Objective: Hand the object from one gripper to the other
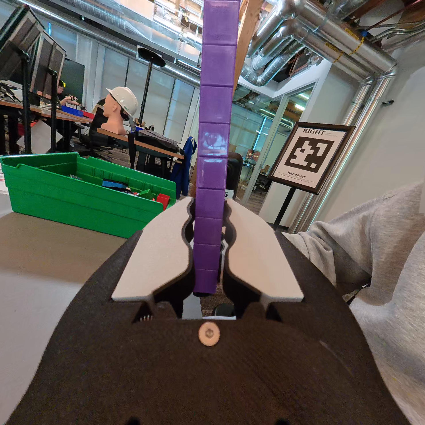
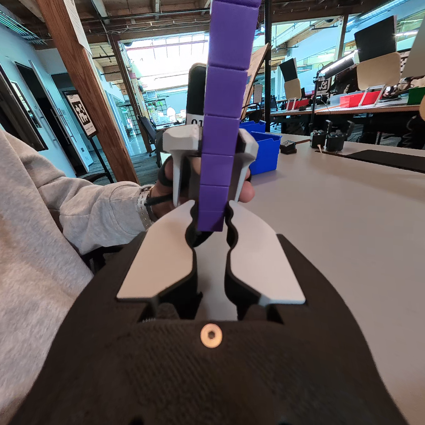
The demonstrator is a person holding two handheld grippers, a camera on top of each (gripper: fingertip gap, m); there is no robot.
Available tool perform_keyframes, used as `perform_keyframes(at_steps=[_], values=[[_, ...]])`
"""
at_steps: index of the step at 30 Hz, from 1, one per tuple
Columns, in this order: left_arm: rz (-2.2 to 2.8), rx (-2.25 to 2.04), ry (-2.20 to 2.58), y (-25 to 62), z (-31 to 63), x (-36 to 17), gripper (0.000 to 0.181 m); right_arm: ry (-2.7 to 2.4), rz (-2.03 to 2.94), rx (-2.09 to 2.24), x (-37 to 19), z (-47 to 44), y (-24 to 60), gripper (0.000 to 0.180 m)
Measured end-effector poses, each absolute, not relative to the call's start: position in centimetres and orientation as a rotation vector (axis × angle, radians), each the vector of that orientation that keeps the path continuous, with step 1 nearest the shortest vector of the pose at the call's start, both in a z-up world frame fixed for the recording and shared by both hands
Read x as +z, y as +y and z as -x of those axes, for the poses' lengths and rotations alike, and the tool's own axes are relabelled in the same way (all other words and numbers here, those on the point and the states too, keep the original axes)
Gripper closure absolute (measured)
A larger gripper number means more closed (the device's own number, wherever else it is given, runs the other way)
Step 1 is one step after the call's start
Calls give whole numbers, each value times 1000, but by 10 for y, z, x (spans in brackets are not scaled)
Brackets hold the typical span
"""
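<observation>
Left gripper (image 1: 208, 202) is clamping the purple segmented bar (image 1: 215, 128), holding it upright above the table (image 2: 322, 218). Right gripper (image 2: 210, 204) is bracketing its lower end; closure there unclear. Handover looks midway, release pending.

Purple segmented bar (image 1: 215, 142), glossy, split into square blocks by thin grooves. Left hand-held gripper (image 1: 208, 207): pale grey fingers, black wavy pads, black ribbed body. Right hand-held gripper (image 2: 210, 207): same grey and black. Green bin (image 1: 69, 195) holding red, blue and black bits. Blue bins (image 2: 264, 149). Light grey tabletop (image 2: 322, 230). Heather-grey sleeve (image 2: 69, 207). Black-and-white checker marker sign (image 1: 309, 154), dark frame.
</observation>
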State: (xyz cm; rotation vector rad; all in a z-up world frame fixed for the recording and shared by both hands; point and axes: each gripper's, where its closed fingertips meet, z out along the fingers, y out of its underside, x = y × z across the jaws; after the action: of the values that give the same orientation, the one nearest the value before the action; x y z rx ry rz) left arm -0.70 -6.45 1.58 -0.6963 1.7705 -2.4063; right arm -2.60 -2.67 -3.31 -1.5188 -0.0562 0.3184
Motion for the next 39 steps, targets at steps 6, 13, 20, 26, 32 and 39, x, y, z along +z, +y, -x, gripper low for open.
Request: perform_keyframes(at_steps=[6,13,20,26,32,39], values=[[708,-2380,1763,-62,6,18,148,-64,1535,301,-35,24,-28,157],[707,-2393,1712,-51,7,34,137,-94,1572,330,-43,31,-25,158],[669,-2371,1664,-44,13,60,116,-126,1598,352,-49,41,-20,158],[672,-2359,1620,-39,17,77,124,-134,1601,362,-50,44,-19,158],[692,-2354,1611,-37,17,79,129,-150,1611,365,-52,47,-19,158],[733,-2395,1633,-32,17,79,155,-164,1622,366,-55,49,-19,158]])
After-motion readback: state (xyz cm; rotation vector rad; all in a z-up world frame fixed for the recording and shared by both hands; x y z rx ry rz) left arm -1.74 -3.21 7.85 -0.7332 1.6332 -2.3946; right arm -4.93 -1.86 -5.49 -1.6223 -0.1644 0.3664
